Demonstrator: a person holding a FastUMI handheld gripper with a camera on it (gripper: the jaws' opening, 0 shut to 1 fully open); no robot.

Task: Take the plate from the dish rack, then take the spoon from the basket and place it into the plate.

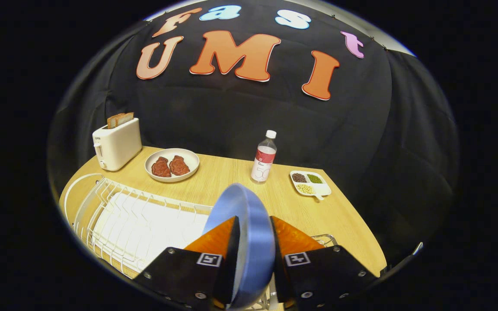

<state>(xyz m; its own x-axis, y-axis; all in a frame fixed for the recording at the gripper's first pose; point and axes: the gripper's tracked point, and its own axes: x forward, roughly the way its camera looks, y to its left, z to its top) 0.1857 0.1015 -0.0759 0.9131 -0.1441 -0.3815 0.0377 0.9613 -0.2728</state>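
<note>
Plate [249,216], blue, is held on edge, clamped between both fingers [218,235] of the gripper [252,242], jaws clenched on its rim from either side. It is raised above the white wire dish rack [145,220], which sits on the wooden table [344,216] below and to the left of the jaws. Beyond the plate, a capped bottle [264,157] stands upright on the table. A divided tray [310,182] of beans is seen right of the bottle. A white dish [172,164] with two pieces of meat lies left of it, beside a toaster [117,144] holding bread.
</note>
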